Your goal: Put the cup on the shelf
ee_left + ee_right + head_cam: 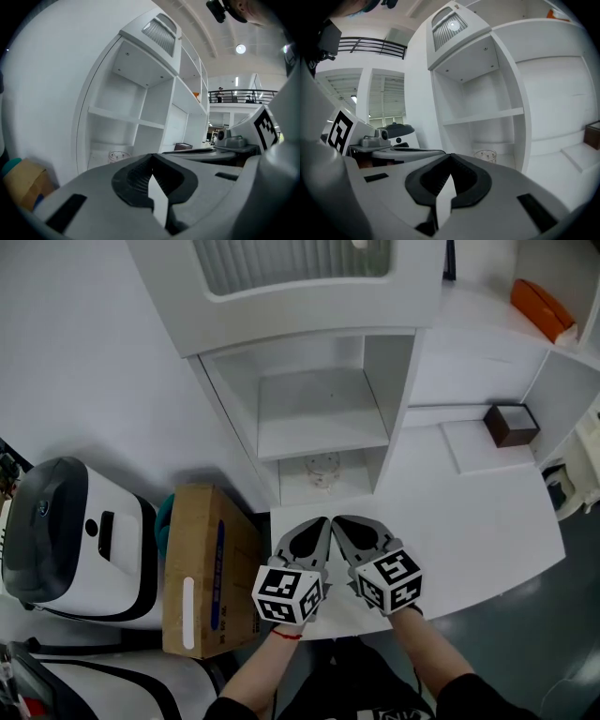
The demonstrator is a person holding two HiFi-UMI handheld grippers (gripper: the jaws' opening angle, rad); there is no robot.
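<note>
Head view: the cup (323, 468) is seen mid-width in the bottom compartment of the shelf (323, 432), with the left gripper (322, 524) and right gripper (341, 522) held side by side over the table's (487, 512) front edge. Left gripper view: jaws clenched, nothing held. Right gripper view: same, clenched and empty. Placement looks done. If a regrasp is wanted, jaws should be opened first and the cup approached level.

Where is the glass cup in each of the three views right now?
Head view: cup above centre, in the lowest compartment of the white shelf.
Left gripper view: cup left of centre, below mid-height, in that same compartment.
Right gripper view: cup right of centre, below mid-height.
Shared landmark: the shelf board directly above the cup, also seen in the left gripper view and the right gripper view.
</note>
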